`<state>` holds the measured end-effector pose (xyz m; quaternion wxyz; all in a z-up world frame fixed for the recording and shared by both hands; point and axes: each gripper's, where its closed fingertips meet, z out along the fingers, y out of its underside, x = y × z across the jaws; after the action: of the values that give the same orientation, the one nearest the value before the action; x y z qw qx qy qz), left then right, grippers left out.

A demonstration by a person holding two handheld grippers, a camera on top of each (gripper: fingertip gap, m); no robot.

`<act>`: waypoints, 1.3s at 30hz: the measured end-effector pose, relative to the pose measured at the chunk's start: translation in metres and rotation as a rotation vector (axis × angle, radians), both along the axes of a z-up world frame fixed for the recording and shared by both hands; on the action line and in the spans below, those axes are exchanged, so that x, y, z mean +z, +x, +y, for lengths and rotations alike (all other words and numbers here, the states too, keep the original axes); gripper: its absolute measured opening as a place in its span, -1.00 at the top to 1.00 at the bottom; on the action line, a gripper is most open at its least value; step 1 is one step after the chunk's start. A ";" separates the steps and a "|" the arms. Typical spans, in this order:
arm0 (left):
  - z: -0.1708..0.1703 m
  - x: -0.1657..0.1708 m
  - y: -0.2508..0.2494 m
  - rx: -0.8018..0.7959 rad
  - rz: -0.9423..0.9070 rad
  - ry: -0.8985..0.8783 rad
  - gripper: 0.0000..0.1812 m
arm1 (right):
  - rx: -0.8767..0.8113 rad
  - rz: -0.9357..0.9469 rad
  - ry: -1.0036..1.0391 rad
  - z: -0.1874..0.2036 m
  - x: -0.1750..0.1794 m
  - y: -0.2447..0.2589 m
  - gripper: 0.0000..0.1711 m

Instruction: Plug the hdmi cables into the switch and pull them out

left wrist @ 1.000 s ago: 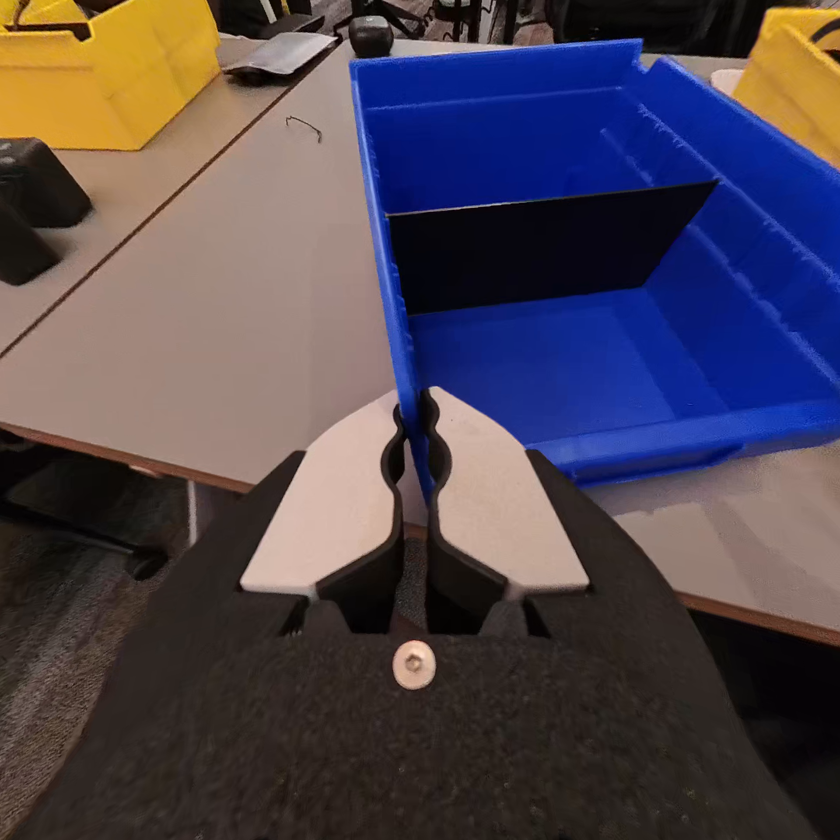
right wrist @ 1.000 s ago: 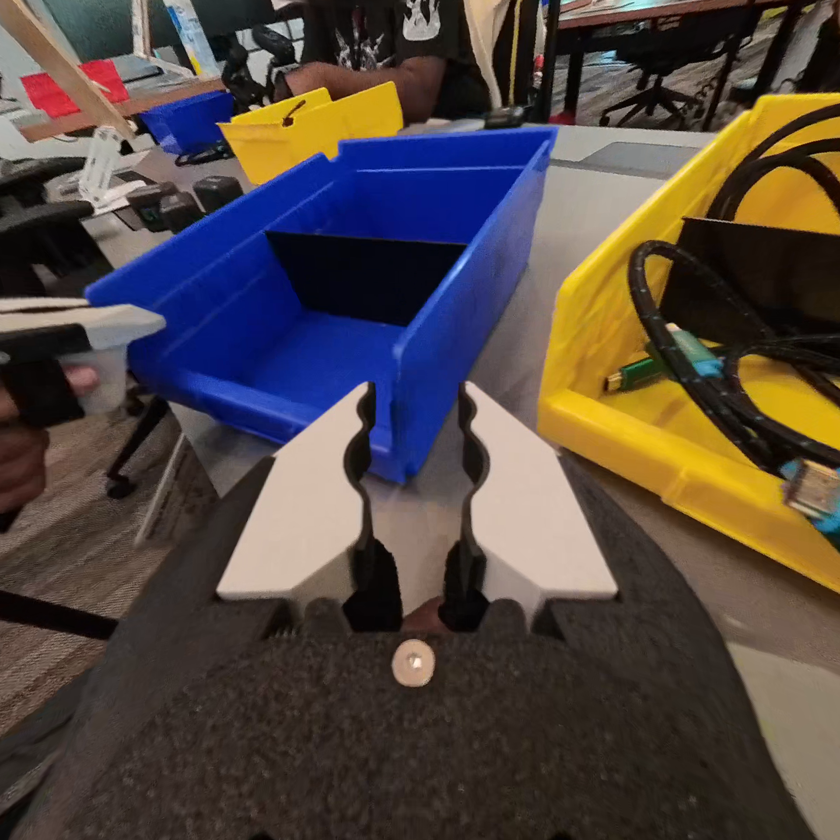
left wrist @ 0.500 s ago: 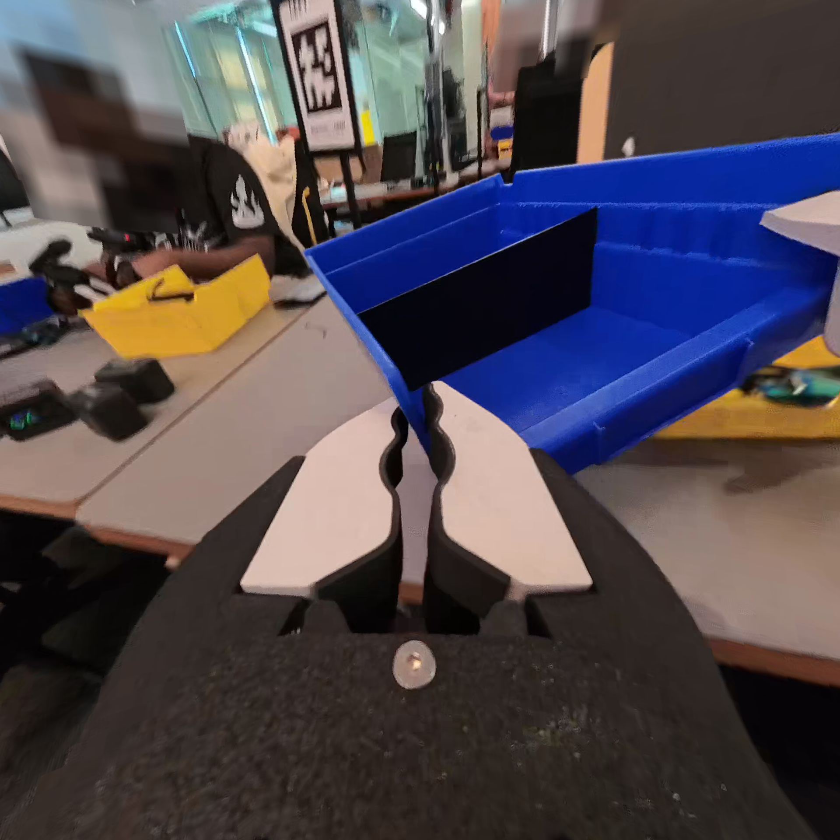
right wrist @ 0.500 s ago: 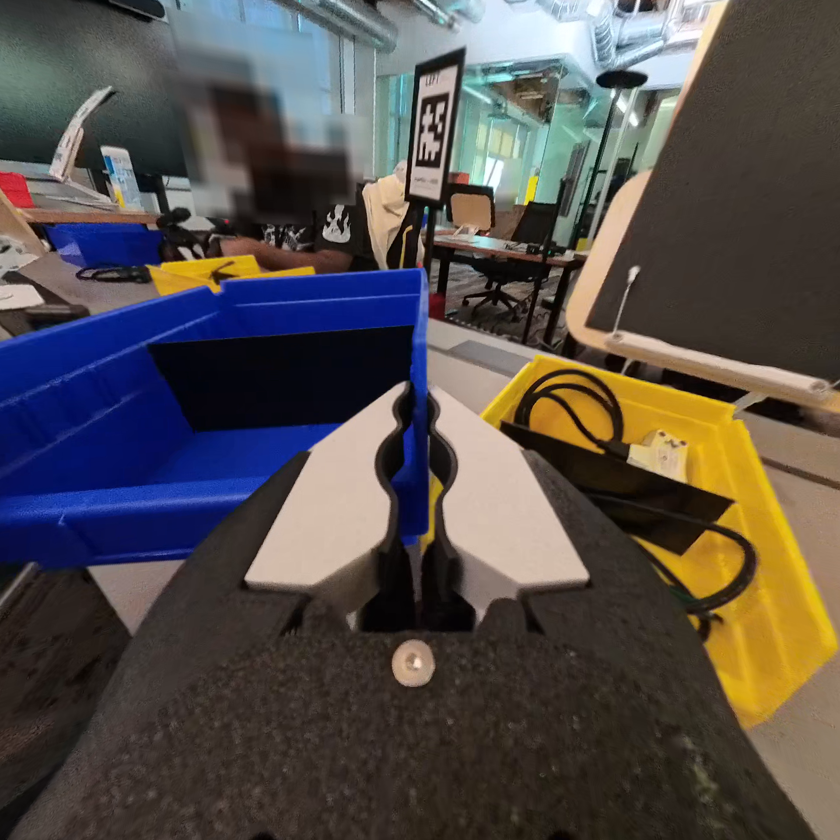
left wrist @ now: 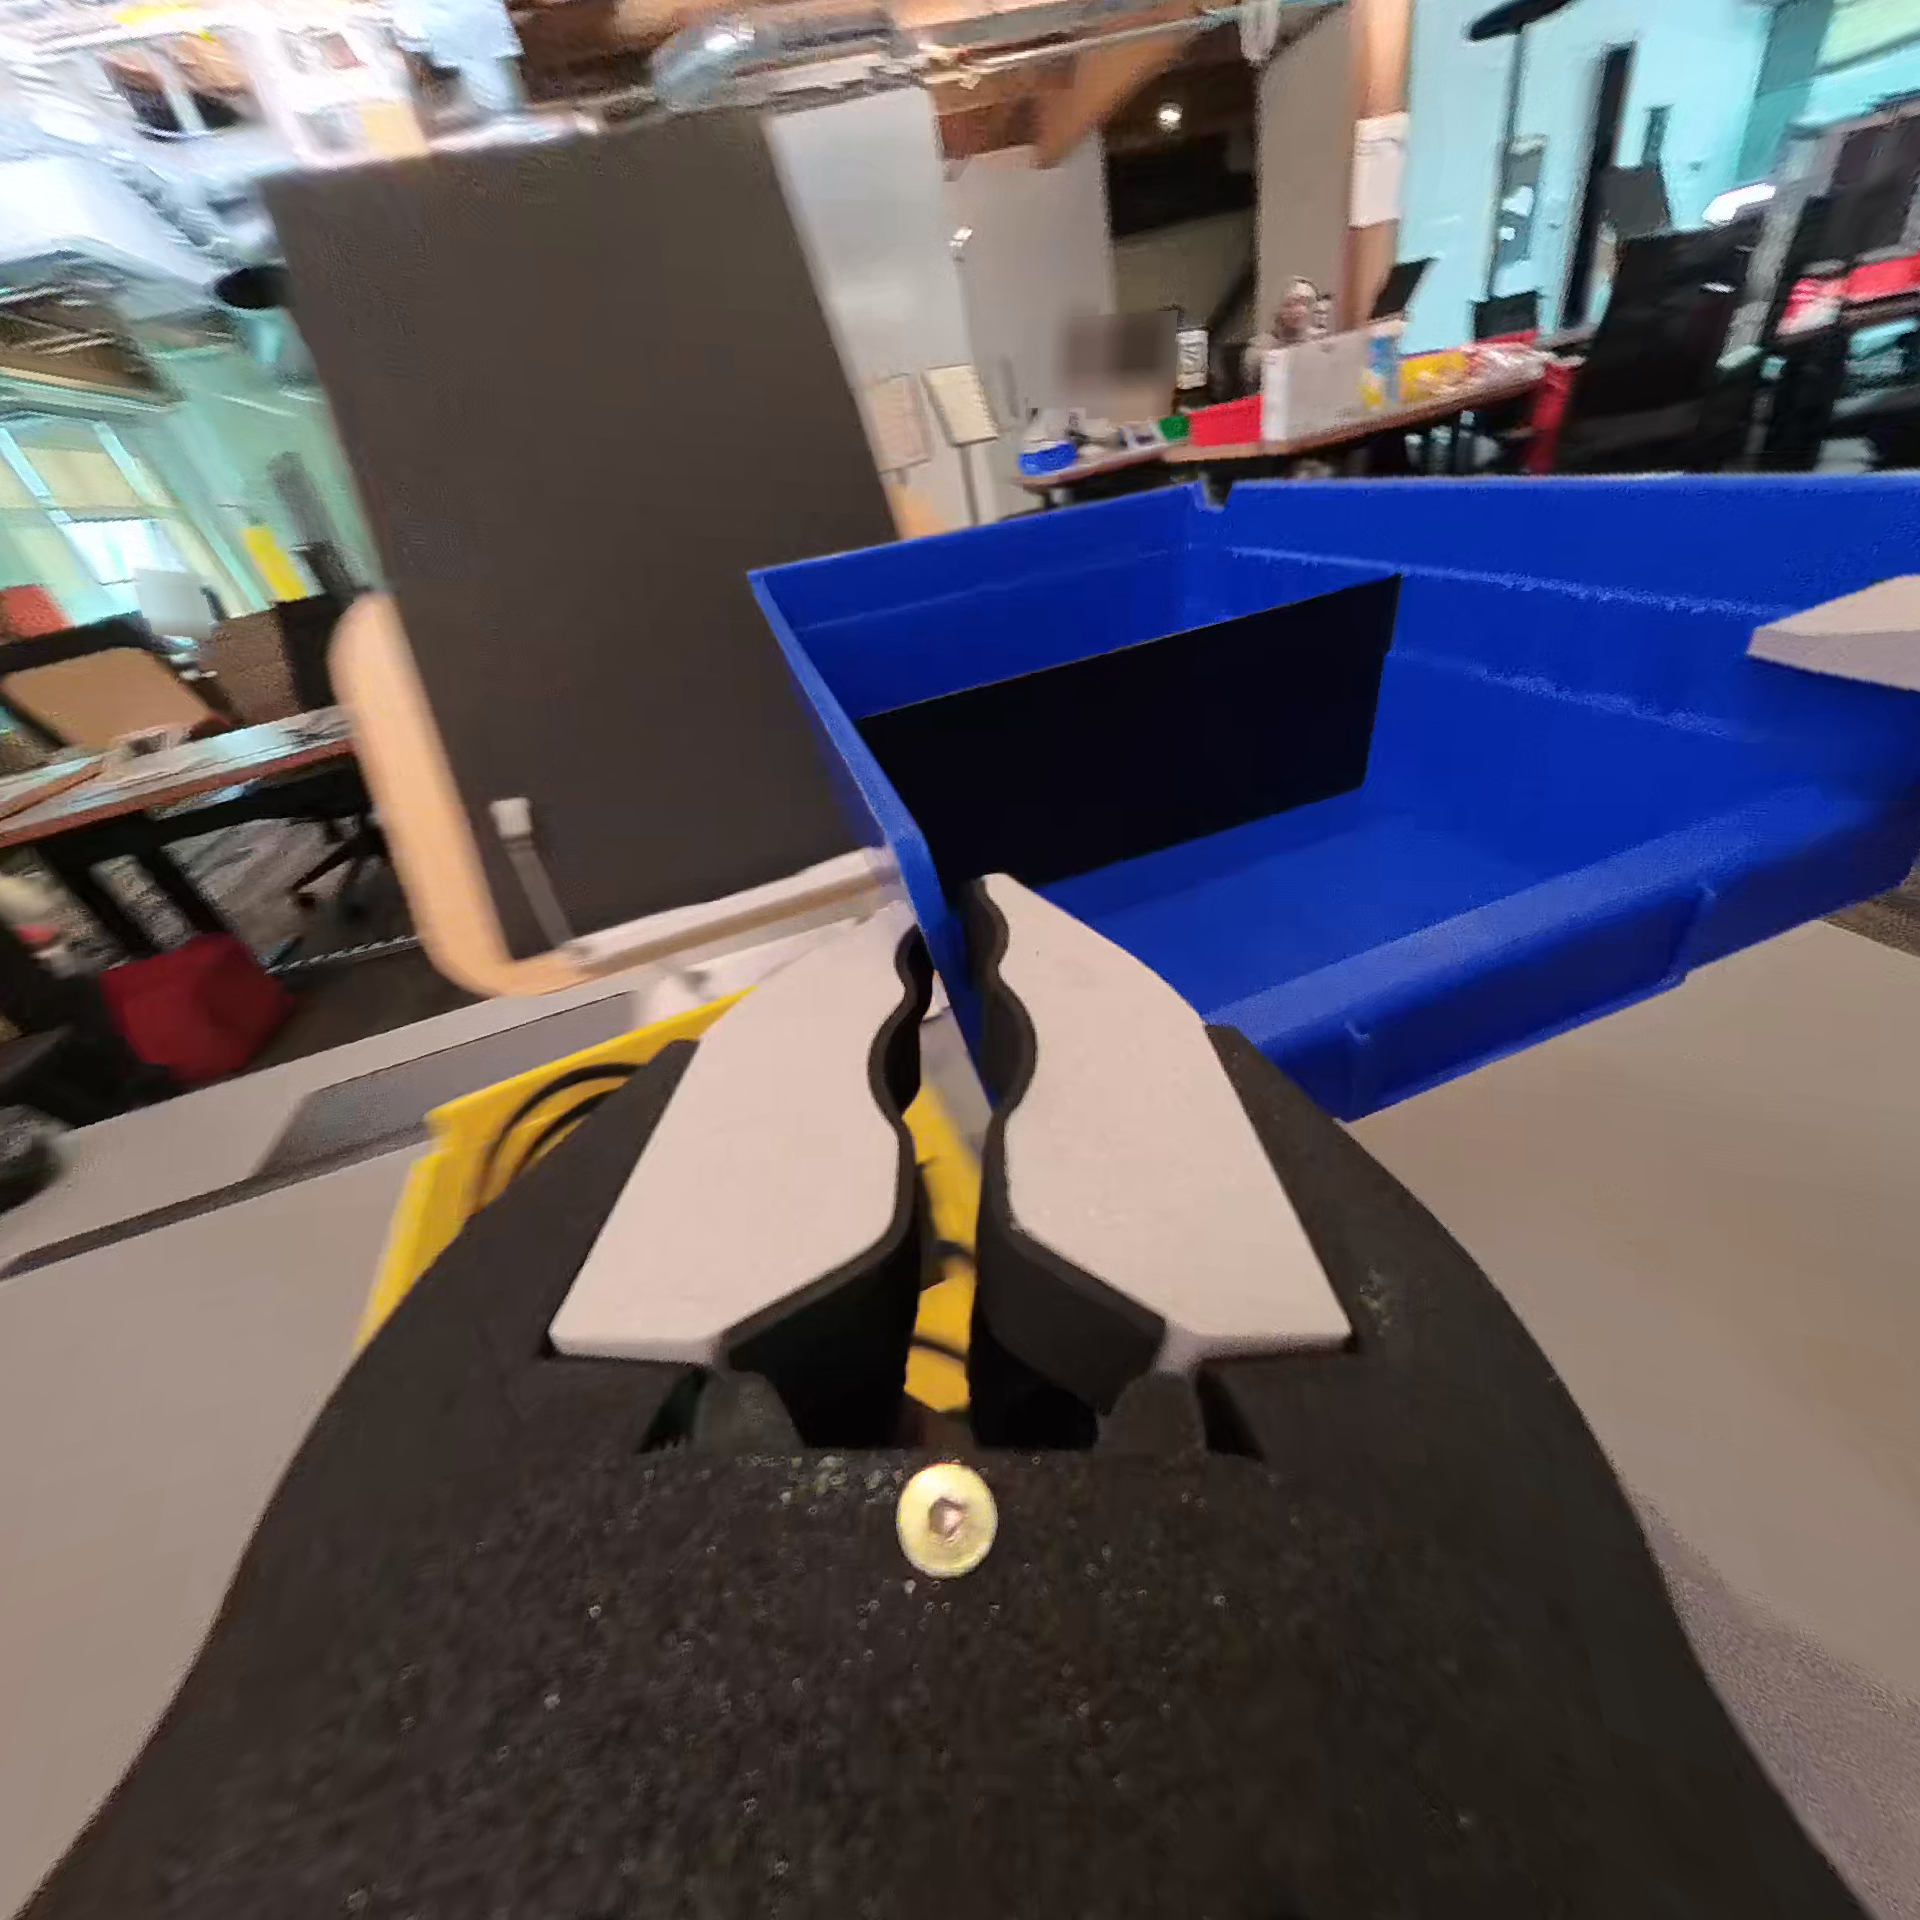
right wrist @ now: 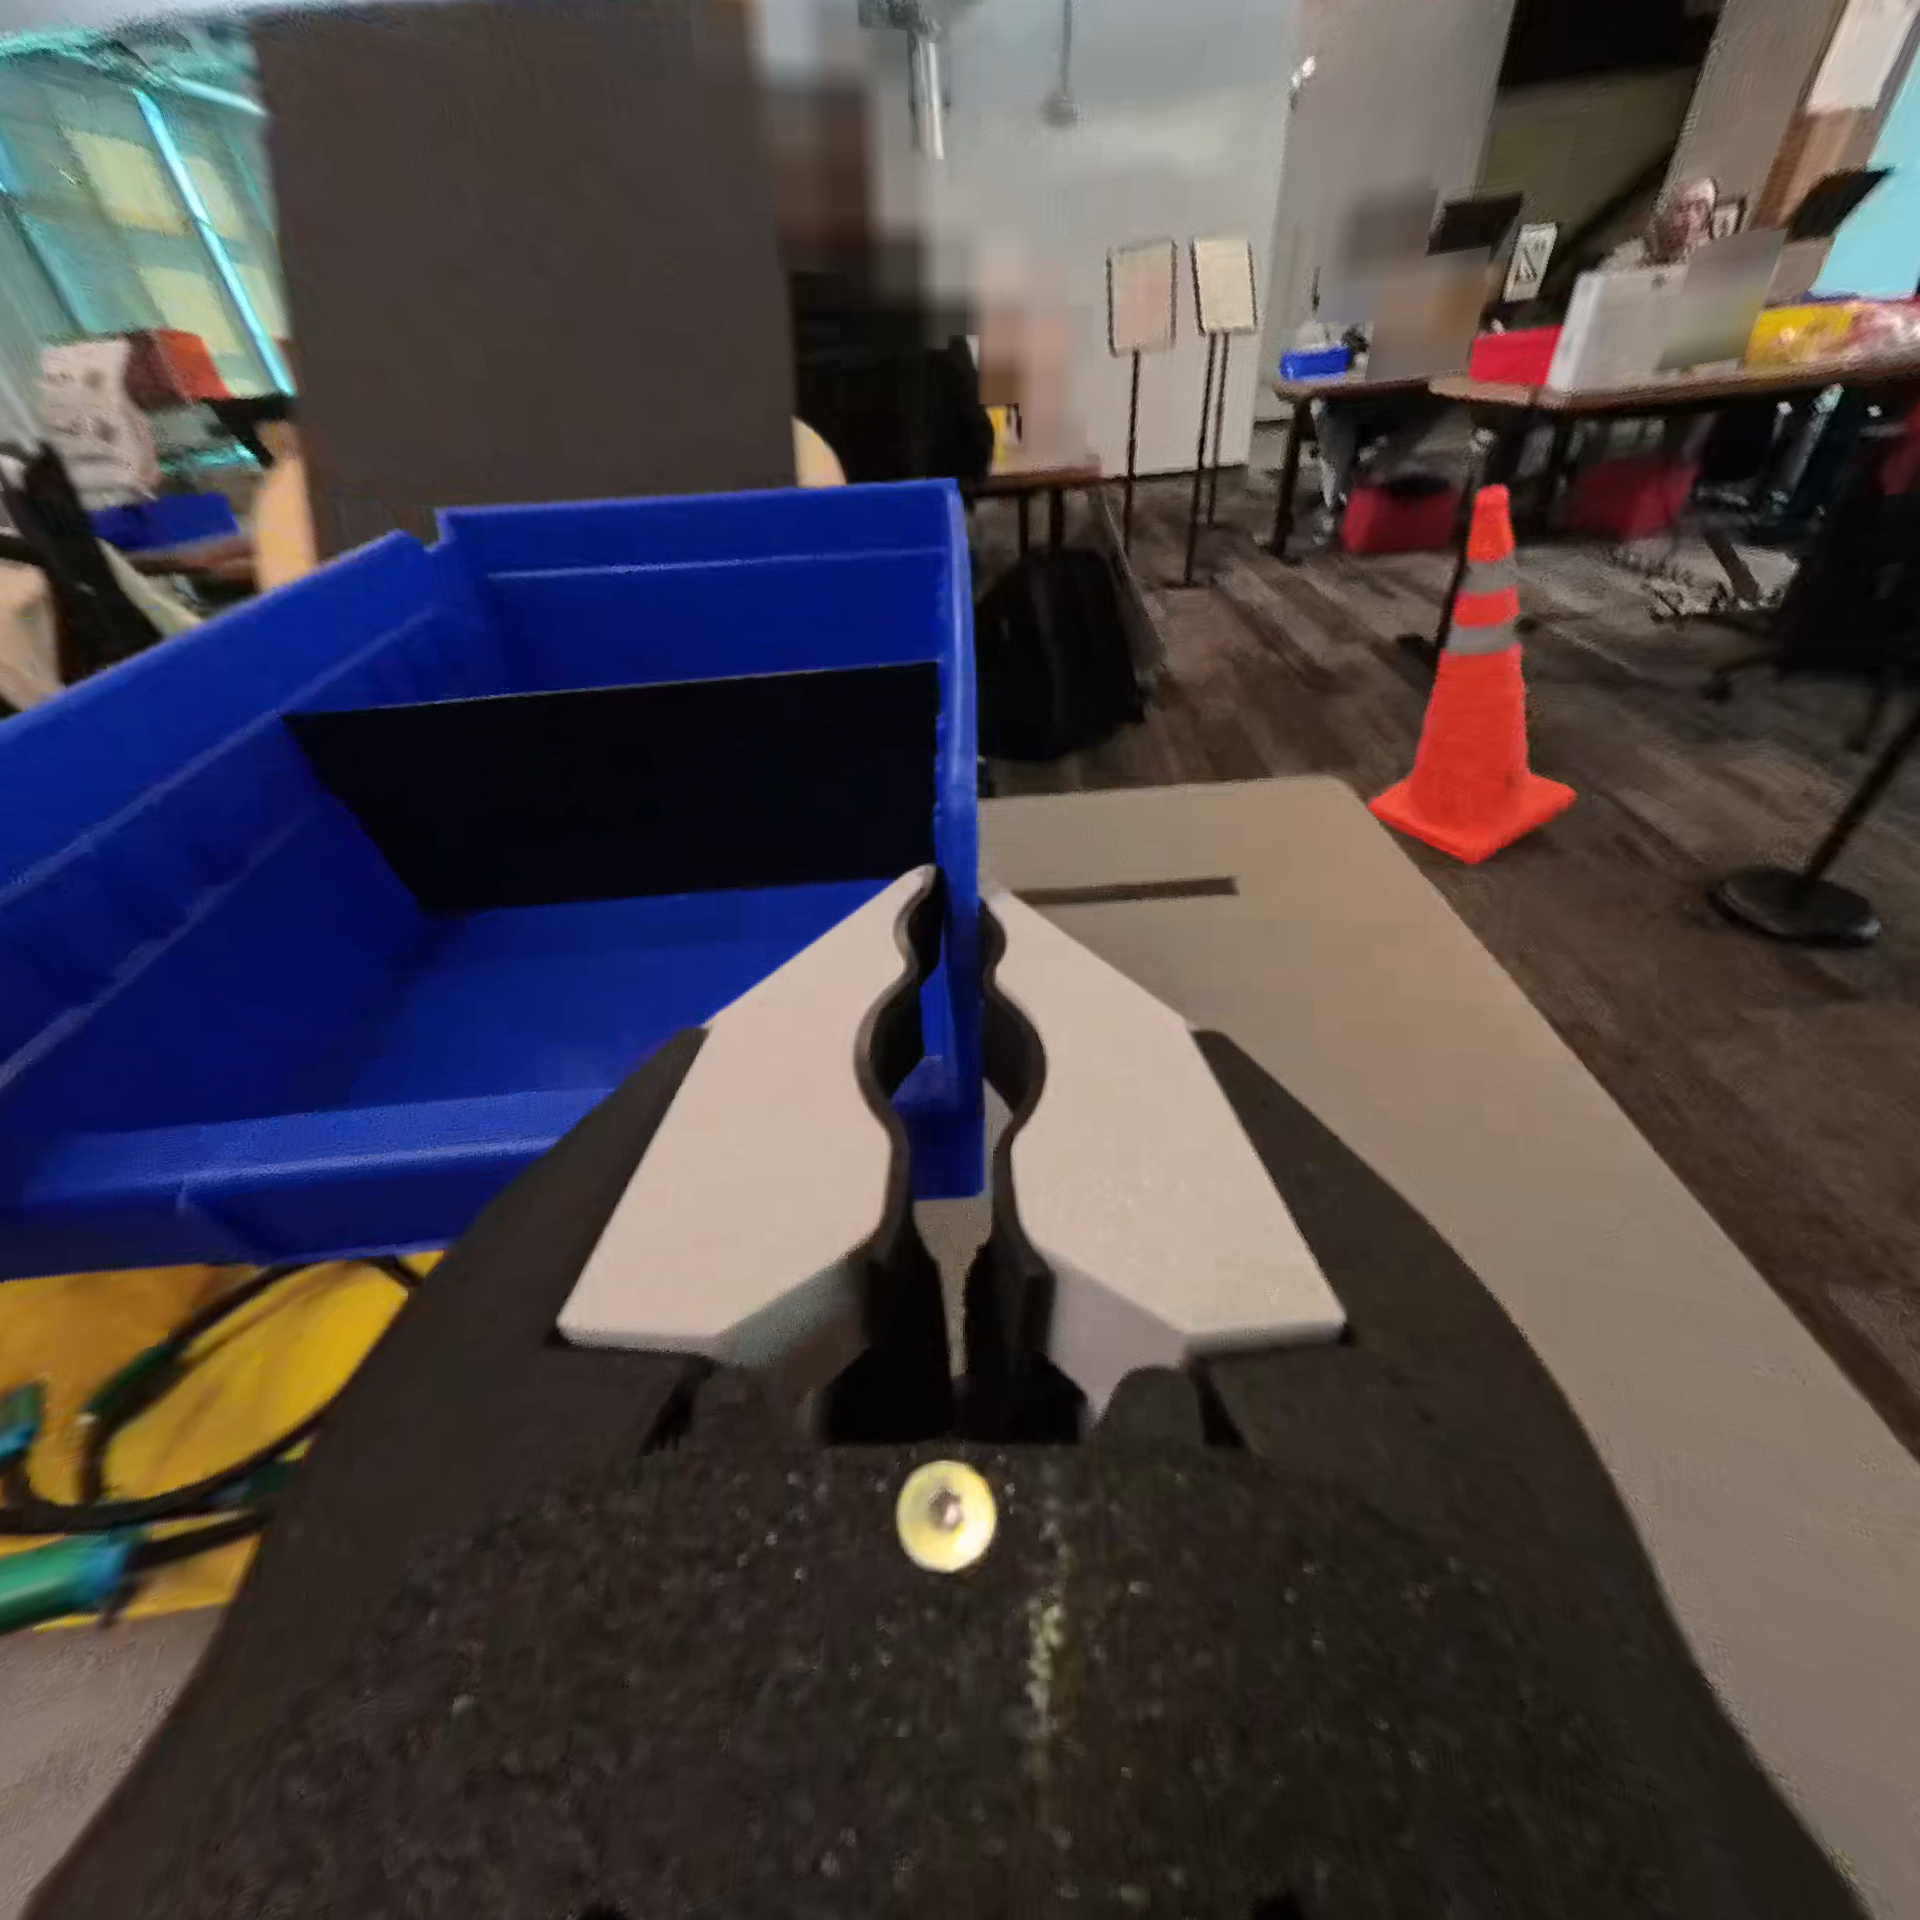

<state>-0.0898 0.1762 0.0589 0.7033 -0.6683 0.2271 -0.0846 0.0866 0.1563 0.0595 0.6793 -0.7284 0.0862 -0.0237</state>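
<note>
A blue bin (left wrist: 1558,540) with a black divider (left wrist: 1132,748) hangs tilted in the air, empty. My left gripper (left wrist: 951,914) is shut on its left wall near the front corner. My right gripper (right wrist: 958,894) is shut on the right wall of the bin (right wrist: 208,748); one of its fingers (left wrist: 1849,644) shows at the right edge of the left wrist view. A yellow bin (right wrist: 156,1340) lies under the blue one and holds black HDMI cables (right wrist: 156,1455) with green plugs (right wrist: 42,1579). It also shows in the left wrist view (left wrist: 447,1143). No switch is in view.
The grey table (right wrist: 1351,1039) runs out to the right, with its edge close by. An orange traffic cone (right wrist: 1475,696) and a round stand base (right wrist: 1797,904) are on the floor beyond. A dark partition panel (left wrist: 582,499) stands behind the table. My right fingertips sit around 20 cm from my left ones.
My right gripper has shut on the blue bin's right wall. Both grippers have lifted the bin off the table and swung it over the yellow bin.
</note>
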 end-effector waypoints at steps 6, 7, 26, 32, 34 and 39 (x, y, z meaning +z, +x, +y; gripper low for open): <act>0.003 -0.089 0.130 -0.078 0.134 -0.058 0.95 | 0.000 0.061 -0.252 -0.016 -0.121 0.130 0.97; 0.000 -0.104 0.141 -0.093 0.140 -0.096 0.94 | -0.008 0.084 -0.267 -0.020 -0.139 0.141 0.97; -0.061 -0.150 0.142 -0.486 0.036 -0.499 0.69 | -0.179 0.087 -0.310 -0.049 -0.172 0.190 0.78; -0.036 -0.078 -0.021 -0.324 -0.059 -0.311 0.60 | -0.072 0.073 -0.090 -0.044 -0.085 0.146 0.65; -0.015 -0.076 -0.090 -0.150 -0.030 -0.253 0.58 | 0.070 0.034 -0.052 -0.029 -0.062 0.089 0.61; 0.019 -0.125 -0.202 0.133 0.038 -0.300 0.44 | 0.465 -0.118 -0.067 0.002 -0.077 -0.095 0.43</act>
<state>-0.2917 0.1957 -0.0658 0.5955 -0.7807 0.1803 -0.0581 -0.0080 0.1585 -0.0173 0.6460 -0.7480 -0.1245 0.0879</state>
